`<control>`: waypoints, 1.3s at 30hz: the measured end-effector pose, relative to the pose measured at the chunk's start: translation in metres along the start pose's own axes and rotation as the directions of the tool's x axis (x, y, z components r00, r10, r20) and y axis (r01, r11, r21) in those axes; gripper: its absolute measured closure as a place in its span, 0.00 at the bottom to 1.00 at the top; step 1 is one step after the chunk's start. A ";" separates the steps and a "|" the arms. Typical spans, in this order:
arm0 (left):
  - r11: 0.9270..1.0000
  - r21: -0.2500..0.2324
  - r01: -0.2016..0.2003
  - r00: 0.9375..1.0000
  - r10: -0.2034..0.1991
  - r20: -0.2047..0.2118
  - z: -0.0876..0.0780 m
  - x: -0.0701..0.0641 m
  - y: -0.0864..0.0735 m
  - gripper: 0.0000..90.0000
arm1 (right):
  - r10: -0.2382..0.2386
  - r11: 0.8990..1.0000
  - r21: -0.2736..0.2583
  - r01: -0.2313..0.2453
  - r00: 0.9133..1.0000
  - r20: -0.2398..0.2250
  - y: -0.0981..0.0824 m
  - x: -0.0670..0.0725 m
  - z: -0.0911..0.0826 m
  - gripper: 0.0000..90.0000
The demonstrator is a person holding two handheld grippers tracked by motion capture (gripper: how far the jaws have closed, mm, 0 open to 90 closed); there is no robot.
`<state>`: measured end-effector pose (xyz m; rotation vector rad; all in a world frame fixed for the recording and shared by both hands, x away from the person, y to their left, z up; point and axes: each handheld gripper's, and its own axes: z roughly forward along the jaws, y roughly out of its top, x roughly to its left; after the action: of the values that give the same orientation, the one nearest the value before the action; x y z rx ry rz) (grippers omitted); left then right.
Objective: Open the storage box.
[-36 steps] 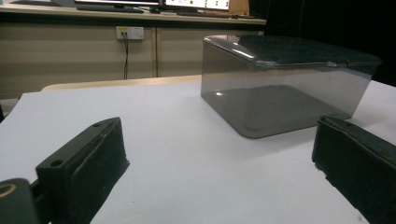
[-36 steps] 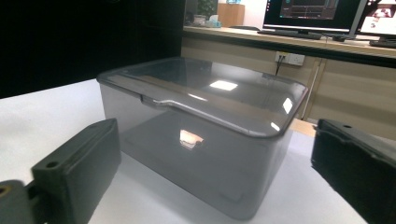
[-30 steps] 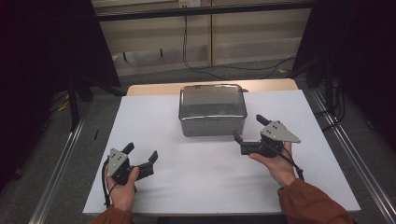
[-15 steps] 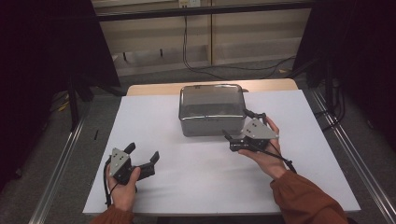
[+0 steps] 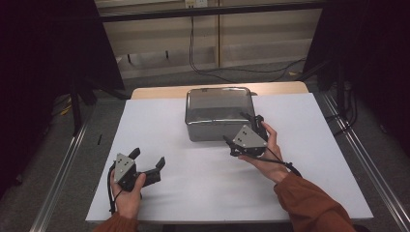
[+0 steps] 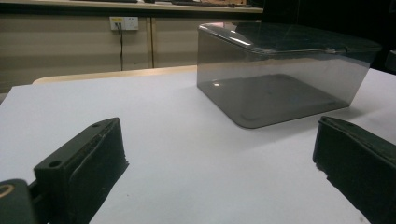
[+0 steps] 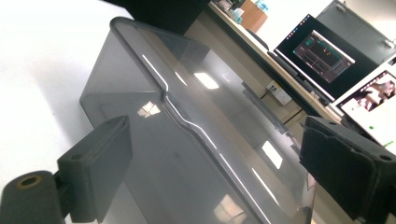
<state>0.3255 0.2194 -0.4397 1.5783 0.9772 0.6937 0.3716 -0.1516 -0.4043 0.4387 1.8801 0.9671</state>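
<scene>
White sheeting covered the table (image 5: pixel 159 130), and a smoky translucent lidded box (image 5: pixel 218 112) sat at its far middle, lid closed. Just beside the box's near right corner, the right gripper (image 5: pixel 247 136) hovered with jaws wide, its own view looking along the lid's edge. Well apart, near left, the left gripper (image 5: pixel 145 164) rested low, jaws wide, empty. Judging by this, the approach was in hand; next would likely be closing on the lid's rim.
</scene>
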 end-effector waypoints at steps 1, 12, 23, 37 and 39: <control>1.000 0.002 -0.002 1.000 0.002 0.001 0.000 0.000 0.000 0.02 | -0.019 1.000 0.002 0.019 1.000 0.004 0.001 0.001 0.001 0.11; 1.000 0.002 -0.013 1.000 0.013 -0.002 0.000 0.000 0.001 0.02 | -0.265 0.964 0.033 0.264 0.963 0.051 0.007 0.016 0.010 0.20; 1.000 0.005 0.006 1.000 -0.006 -0.007 -0.001 0.003 0.001 0.03 | -0.460 0.887 0.062 0.457 0.886 0.052 0.011 0.032 0.017 0.34; 0.999 0.017 0.029 1.000 -0.029 0.000 0.000 0.006 0.000 0.04 | -0.580 0.812 0.118 0.571 0.812 0.062 0.009 0.047 0.026 0.61; 0.999 0.021 0.028 1.000 -0.028 0.005 0.000 0.006 0.000 0.04 | -0.582 0.811 0.130 0.571 0.810 0.071 0.008 0.050 0.027 0.65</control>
<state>0.3283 0.2243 -0.4397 1.5810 1.0036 0.6613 0.3702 -0.1023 -0.4337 -0.0397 1.8054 0.4247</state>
